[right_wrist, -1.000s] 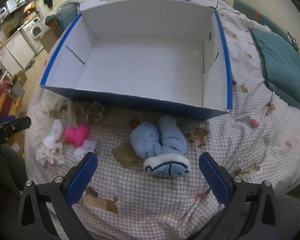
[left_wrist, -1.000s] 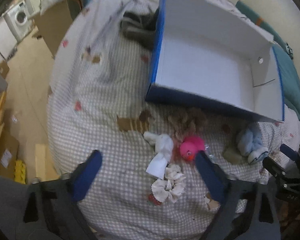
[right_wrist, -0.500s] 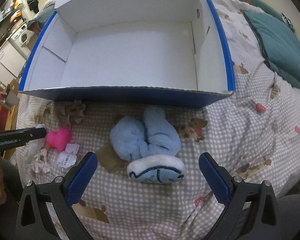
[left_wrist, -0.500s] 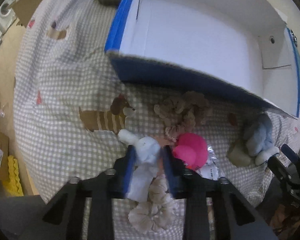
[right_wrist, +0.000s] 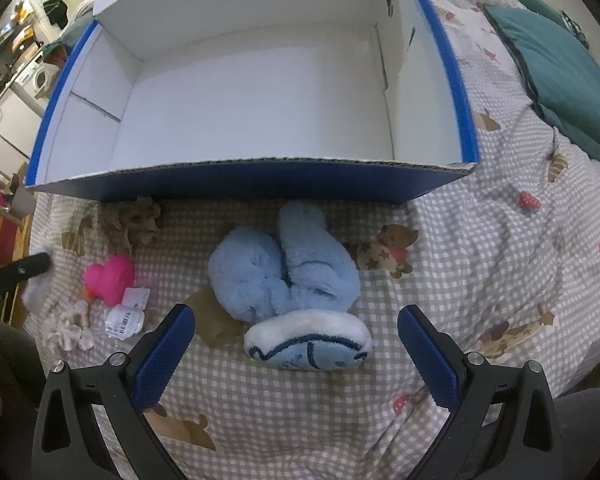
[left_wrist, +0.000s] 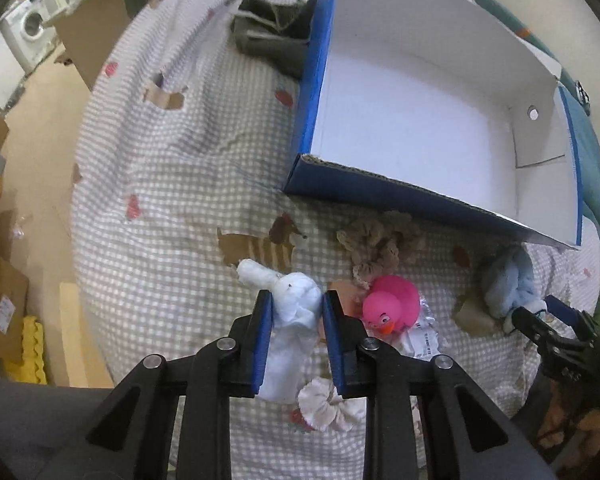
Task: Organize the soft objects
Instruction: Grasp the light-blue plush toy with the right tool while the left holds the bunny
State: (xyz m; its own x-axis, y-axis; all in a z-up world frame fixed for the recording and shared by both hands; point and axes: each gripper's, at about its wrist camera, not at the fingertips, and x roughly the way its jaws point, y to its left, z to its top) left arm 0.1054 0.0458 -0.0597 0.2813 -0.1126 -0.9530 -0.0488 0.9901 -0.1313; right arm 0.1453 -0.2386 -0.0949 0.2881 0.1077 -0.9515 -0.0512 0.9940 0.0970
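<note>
Your left gripper (left_wrist: 296,312) has dropped and now pinches the white toy (left_wrist: 294,304); right gripper (right_wrist: 296,330) spread over the blue plush (right_wrist: 284,276).

My left gripper (left_wrist: 296,304) had its blue pads clamped on the floppy white cloth toy (left_wrist: 294,312). A pink rubber duck (left_wrist: 392,308) sat just beside it, with the blue-and-white cardboard box (left_wrist: 312,92) further back on the checked bedspread (left_wrist: 172,184).

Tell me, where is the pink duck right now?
The pink duck lies on the checkered bedspread in front of the box, in the left wrist view just right of the left tool, below the brown scrunchie.
</note>
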